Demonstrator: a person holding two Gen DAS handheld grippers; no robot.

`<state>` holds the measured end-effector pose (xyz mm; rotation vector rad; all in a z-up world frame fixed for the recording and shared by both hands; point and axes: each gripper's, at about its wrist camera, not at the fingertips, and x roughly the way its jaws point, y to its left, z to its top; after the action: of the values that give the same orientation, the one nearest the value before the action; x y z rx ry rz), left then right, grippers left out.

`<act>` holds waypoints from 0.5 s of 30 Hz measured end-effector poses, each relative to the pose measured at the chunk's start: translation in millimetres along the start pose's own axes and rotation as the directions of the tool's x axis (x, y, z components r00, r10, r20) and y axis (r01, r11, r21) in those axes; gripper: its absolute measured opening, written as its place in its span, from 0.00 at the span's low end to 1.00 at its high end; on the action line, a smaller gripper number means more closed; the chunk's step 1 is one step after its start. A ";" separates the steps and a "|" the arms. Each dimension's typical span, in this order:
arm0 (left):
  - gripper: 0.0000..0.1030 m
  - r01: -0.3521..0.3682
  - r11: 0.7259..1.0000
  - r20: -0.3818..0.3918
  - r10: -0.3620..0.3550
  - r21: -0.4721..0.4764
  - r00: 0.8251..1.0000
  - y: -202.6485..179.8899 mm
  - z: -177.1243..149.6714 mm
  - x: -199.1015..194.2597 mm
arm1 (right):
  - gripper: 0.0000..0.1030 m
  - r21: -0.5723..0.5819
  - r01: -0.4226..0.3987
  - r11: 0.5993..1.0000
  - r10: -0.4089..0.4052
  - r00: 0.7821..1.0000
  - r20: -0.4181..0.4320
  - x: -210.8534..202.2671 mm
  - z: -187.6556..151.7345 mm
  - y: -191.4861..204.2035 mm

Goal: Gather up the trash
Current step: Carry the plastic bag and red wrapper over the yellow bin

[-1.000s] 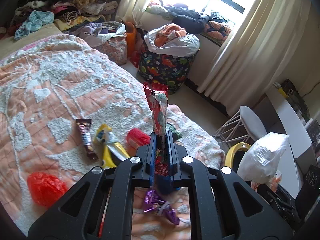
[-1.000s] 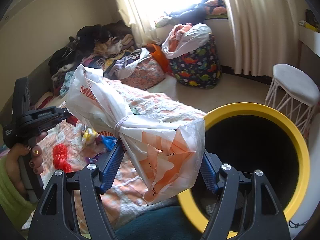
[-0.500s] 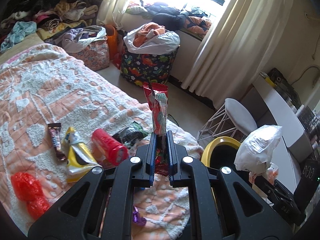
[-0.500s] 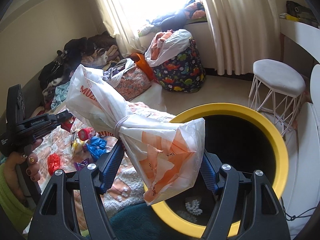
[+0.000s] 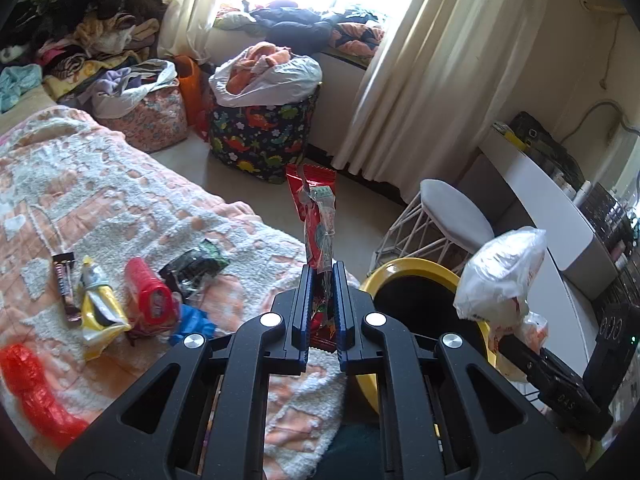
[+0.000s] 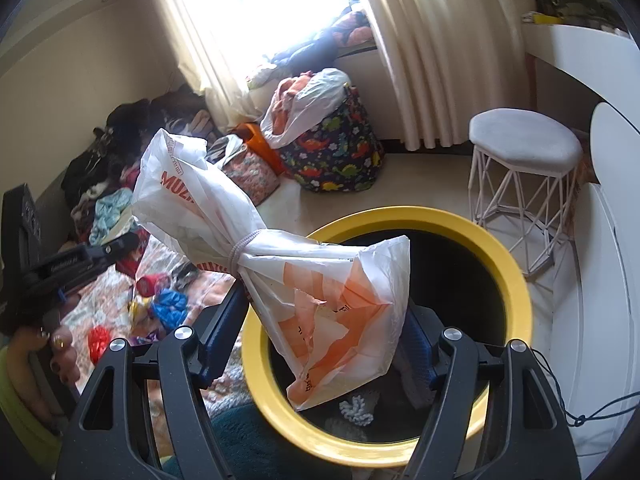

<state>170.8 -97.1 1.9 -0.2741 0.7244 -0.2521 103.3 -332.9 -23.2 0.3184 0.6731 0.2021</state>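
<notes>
We're looking across the bed first, L to R: a red crumpled wrapper is lying at the near-left edge; next a brown choc bar wrapper, a yellow snack pouch, a red canister, a black-green packet and a blue crinkled wrapper, all lying loose on the blanket, well apart from either tool.

Mid-frame, our left gripper is clamping a red snack wrapper; its blue pads are squeezed nearly together w/ the wrapper's lower part pinched between them, the rest sticking up past the tips and a bit of it showing below the pads; it's hanging over the bed's edge, just left of the yellow-rimmed bin.

Further R, our right gripper is holding a tied white-and-orange plastic bag; fingers are standing wide, pressing on the bag's fat lower half from both sides; the knotted neck and top are poking up and left beyond the tips; the bag's bottom is hanging over the bin's open mouth, above some pale scraps inside.

R of the bin a white wire stool is standing on the floor; a dinosaur-print hamper is sitting by the curtain.
</notes>
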 end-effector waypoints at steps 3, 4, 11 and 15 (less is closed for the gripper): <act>0.06 0.017 1.000 -0.006 -0.017 0.021 1.000 -10.6 -2.3 3.0 | 0.66 0.016 0.010 1.000 -0.010 1.000 0.010 -2.7 1.5 -7.7; 0.06 0.023 0.999 -0.008 -0.023 0.028 1.000 -14.1 -3.4 4.3 | 0.66 0.020 0.013 1.000 -0.013 1.000 0.012 -3.3 1.3 -9.5; 0.06 0.063 0.995 -0.039 -0.061 0.071 0.997 -39.2 -13.6 15.5 | 0.66 0.059 0.042 0.997 -0.043 0.999 0.021 -5.6 3.4 -26.3; 0.06 0.084 0.992 -0.061 -0.078 0.099 0.995 -51.1 -19.6 21.9 | 0.67 0.075 0.060 0.995 -0.063 0.998 0.026 -6.8 1.5 -33.3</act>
<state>166.6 -155.0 -8.6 -0.2008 0.7550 -0.3736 101.8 -366.2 -29.9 0.3703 0.6625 0.1139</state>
